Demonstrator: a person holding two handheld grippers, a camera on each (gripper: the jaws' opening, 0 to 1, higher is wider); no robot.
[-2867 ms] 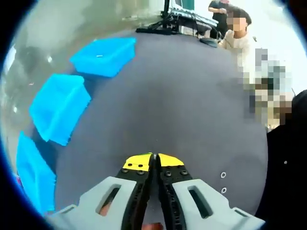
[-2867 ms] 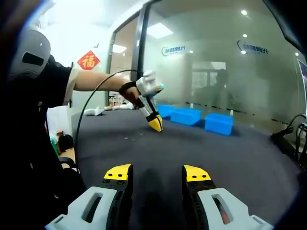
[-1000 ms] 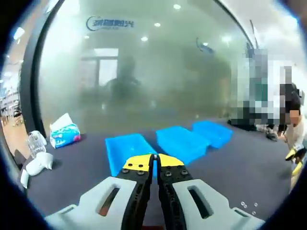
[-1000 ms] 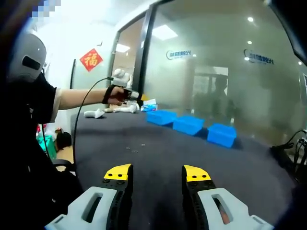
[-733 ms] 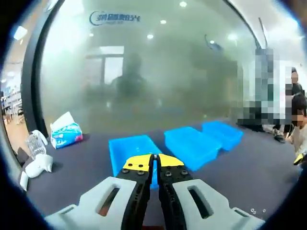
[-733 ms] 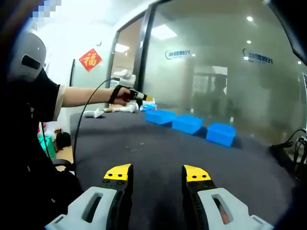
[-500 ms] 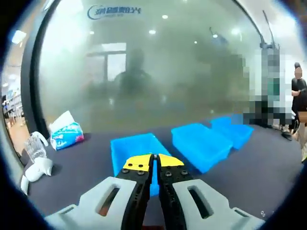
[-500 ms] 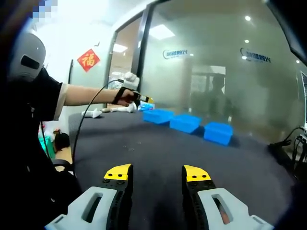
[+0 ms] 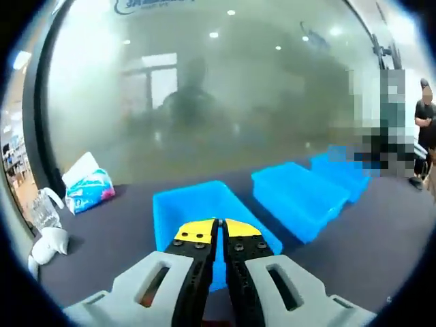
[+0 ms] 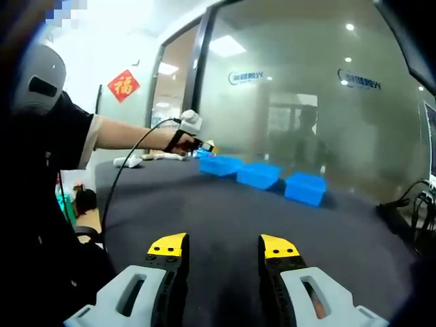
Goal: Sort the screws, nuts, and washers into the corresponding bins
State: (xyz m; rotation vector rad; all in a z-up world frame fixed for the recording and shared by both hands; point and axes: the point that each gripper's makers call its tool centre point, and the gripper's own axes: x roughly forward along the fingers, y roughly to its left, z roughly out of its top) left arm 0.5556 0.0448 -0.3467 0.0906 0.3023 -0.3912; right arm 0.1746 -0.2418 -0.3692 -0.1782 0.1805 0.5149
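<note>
Standing in a row on the dark table, 3 blue bins line its far side before a frosted glass wall. Left gripper, jaws pressed together, hovers over the nearest bin. Right gripper, jaws apart and empty, is well back.

bins bright blue; table dark grey; gripper tips yellow, bodies grey-black; wall sign red
</note>
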